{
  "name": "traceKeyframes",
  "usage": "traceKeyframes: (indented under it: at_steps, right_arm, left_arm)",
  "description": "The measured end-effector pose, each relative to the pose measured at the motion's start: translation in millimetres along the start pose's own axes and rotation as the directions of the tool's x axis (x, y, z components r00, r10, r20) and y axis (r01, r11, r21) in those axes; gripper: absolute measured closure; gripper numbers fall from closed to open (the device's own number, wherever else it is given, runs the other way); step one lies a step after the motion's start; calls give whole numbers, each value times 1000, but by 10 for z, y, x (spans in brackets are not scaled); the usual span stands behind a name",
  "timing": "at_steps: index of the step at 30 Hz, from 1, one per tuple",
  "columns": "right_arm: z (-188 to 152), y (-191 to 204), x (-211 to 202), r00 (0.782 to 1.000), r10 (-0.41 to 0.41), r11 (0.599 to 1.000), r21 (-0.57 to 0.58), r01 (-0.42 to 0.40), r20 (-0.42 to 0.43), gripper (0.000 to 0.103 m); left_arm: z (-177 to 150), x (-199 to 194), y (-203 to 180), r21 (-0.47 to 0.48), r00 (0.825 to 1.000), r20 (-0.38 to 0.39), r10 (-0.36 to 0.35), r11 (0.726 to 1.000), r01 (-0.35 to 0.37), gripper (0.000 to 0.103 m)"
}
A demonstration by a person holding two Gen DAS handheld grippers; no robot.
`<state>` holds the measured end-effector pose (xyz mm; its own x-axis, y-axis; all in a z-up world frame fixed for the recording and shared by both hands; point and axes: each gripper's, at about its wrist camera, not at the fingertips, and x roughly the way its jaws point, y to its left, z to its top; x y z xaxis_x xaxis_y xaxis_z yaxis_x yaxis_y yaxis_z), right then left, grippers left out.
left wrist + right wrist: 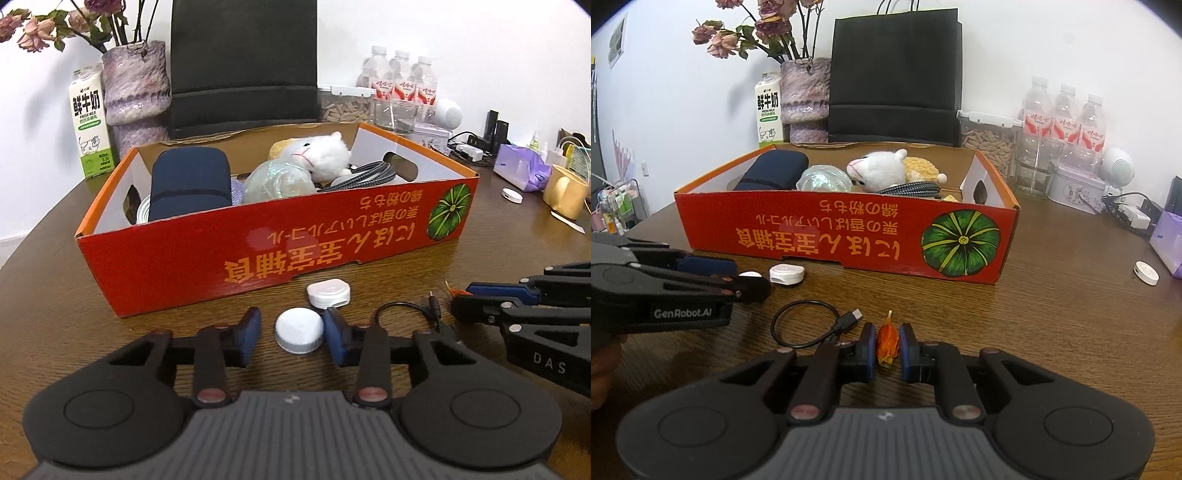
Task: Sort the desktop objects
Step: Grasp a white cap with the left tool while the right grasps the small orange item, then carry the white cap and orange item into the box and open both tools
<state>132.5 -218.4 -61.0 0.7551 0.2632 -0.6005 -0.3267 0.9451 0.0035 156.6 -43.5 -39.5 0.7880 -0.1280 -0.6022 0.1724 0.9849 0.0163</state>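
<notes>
Both tools at the surface (55,258) before the red box (258,251).
Left tool (291,334) open, white cap (298,334) between pads, only right pad touching; right tool (887,345) clamps orange petal (887,343).

A round white plastic cap (299,330) lay flat on the brown wood-grain table (406,254), just in front of a long red cardboard box (258,254) printed with upside-down orange characters and a green pumpkin. A flat white rounded tag (328,292) lay between cap and box. A thin black looped cable (809,325) lay near them. A crumpled orange dried petal (887,341) stood upright. Inside the box lay a navy fabric case (190,182), a white plush lamb (325,153), a clear crinkled ball (277,182) and a braided grey cord (364,173).
</notes>
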Motion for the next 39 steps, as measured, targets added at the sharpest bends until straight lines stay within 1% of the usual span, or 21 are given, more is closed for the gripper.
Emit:
traceKeyframes:
  at_steps: [2,3,7,11,14,19,23,26,29,35,39]
  right_arm:
    - [2,-3,1,1000,1,1000,2,-1,0,90]
    - [1,0,1,1000,1,1000,2,-1,0,90]
    - [-3,9,1,1000,0,1000,4,0,1,90]
    - [0,19,4,1000,-1,1000,9,1,2,90]
    - [13,18,14,1000,6,1000,22,-6,5,91]
    - [21,-24,-8,1000,-2,999,55,1,25,91]
    - [75,-19,-87,998,-8,997,76,3,68,91]
    - [165,-1,-169,994,-2,996,89,-8,114,91]
    - [308,22,-232,988,3,996,85,-16,157,91]
    - [639,38,-294,973,-14,999,52,3,229,91]
    - [849,3,-265,963,-29,999,49,16,268,91]
  left_arm:
    - [-9,-6,-28,16,1000,7,-8,1000,8,73]
    - [-11,-9,-36,22,1000,8,-9,1000,8,74]
    - [-14,-6,-27,18,1000,8,-12,1000,12,74]
    - [-13,-18,-48,29,1000,14,0,1000,0,74]
    - [-12,-35,-25,18,1000,21,9,1000,-9,74]
    - [8,-120,16,3,998,55,25,1000,-25,74]
    - [53,-252,26,-10,995,101,23,1000,-23,74]
    - [117,-355,31,-16,988,152,25,1000,-23,74]
    - [212,-408,62,-30,984,177,32,999,-28,74]
    - [460,-454,91,-25,971,235,49,999,-45,74]
    - [616,-406,105,-31,964,260,55,998,-48,74]
